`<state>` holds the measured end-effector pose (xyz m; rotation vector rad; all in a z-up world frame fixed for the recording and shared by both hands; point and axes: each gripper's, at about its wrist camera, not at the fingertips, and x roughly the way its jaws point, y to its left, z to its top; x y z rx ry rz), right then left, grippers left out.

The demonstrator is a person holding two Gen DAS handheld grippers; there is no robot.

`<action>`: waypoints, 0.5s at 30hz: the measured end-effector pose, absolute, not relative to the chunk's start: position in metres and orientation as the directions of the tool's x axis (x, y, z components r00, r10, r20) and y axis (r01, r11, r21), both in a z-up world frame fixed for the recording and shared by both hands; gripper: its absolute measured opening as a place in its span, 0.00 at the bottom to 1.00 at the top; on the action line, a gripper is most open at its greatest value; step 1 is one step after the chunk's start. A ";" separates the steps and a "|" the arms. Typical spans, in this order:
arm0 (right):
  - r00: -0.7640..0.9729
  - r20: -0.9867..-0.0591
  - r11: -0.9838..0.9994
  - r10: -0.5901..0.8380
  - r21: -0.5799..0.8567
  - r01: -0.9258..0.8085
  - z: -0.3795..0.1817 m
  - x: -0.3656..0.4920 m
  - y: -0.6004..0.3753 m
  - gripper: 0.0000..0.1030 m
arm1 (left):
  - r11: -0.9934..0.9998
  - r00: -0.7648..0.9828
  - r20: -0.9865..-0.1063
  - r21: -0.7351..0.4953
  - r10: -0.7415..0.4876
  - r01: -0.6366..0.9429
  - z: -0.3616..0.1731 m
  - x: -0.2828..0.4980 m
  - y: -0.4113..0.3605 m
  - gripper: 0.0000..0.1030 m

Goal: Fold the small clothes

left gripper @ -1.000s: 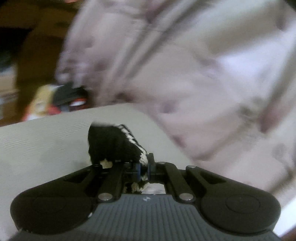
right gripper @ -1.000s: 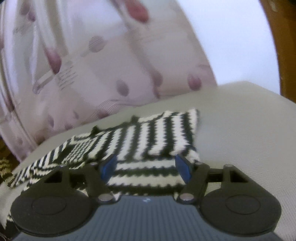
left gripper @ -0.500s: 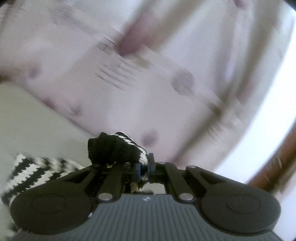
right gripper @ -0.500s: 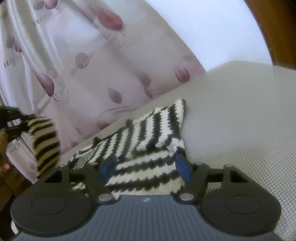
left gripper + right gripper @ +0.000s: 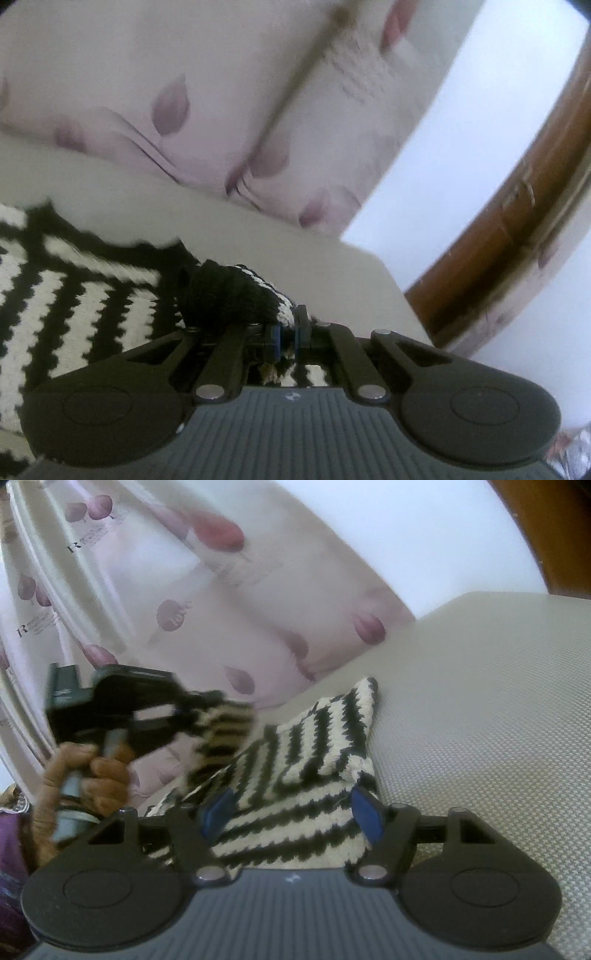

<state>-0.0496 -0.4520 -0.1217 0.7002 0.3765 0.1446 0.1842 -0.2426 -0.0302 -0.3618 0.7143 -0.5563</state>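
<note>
A black-and-white striped knit garment [image 5: 314, 753] lies on the grey woven tabletop [image 5: 480, 709]. My right gripper [image 5: 291, 810] stands open low over its near end, and the cloth lies between the blue pads [image 5: 364, 812] without being pinched. My left gripper [image 5: 287, 332] is shut on a bunched black-and-white end of the same garment [image 5: 229, 295], carried above the spread part [image 5: 74, 306]. In the right wrist view the left gripper [image 5: 192, 710] comes in from the left, held by a hand [image 5: 99, 771], with the striped end [image 5: 225, 720] blurred at its tips.
A pale curtain with purple leaf prints [image 5: 177, 613] hangs close behind the table's far edge. A brown wooden frame [image 5: 495, 243] and a white wall [image 5: 461, 129] stand to the right. Bare tabletop stretches right of the garment.
My left gripper has swung across with the knit end, from bare table to above the spread garment, and now shows in the right wrist view. The right gripper has only rolled slightly.
</note>
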 end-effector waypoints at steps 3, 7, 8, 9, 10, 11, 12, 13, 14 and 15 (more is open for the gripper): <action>0.923 -0.285 0.756 0.257 0.655 -0.008 -0.122 -0.049 -0.452 0.69 | 0.795 0.598 -0.529 -0.469 -0.602 0.385 -0.044 0.187 -0.255 0.06; 0.925 -0.279 0.750 0.257 0.661 -0.008 -0.123 -0.050 -0.453 0.69 | 0.745 0.529 -0.525 -0.486 -0.667 0.456 -0.057 0.185 -0.260 0.35; 0.925 -0.279 0.750 0.257 0.662 -0.009 -0.123 -0.050 -0.453 0.69 | 0.720 0.503 -0.515 -0.504 -0.694 0.477 -0.058 0.183 -0.259 0.62; 0.926 -0.280 0.750 0.254 0.661 -0.006 -0.123 -0.050 -0.453 0.69 | 0.700 0.489 -0.500 -0.516 -0.714 0.494 -0.056 0.181 -0.259 0.76; 0.926 -0.280 0.751 0.253 0.661 -0.005 -0.123 -0.050 -0.453 0.69 | 0.684 0.492 -0.475 -0.521 -0.730 0.511 -0.053 0.175 -0.257 0.95; 0.926 -0.279 0.751 0.254 0.660 -0.007 -0.123 -0.051 -0.453 0.69 | 0.674 0.509 -0.443 -0.517 -0.738 0.528 -0.047 0.167 -0.252 1.00; 0.927 -0.277 0.752 0.251 0.659 -0.007 -0.122 -0.052 -0.453 0.69 | 0.666 0.521 -0.417 -0.509 -0.745 0.545 -0.041 0.161 -0.249 1.00; 0.929 -0.276 0.755 0.245 0.656 -0.004 -0.121 -0.053 -0.453 0.69 | 0.657 0.520 -0.402 -0.501 -0.753 0.564 -0.034 0.157 -0.246 1.00; 0.928 -0.280 0.757 0.246 0.653 -0.003 -0.120 -0.053 -0.453 0.69 | 0.647 0.517 -0.391 -0.497 -0.761 0.577 -0.028 0.153 -0.239 1.00; 0.926 -0.285 0.759 0.248 0.651 -0.003 -0.116 -0.054 -0.453 0.69 | 0.647 0.525 -0.382 -0.500 -0.761 0.575 -0.022 0.150 -0.232 1.00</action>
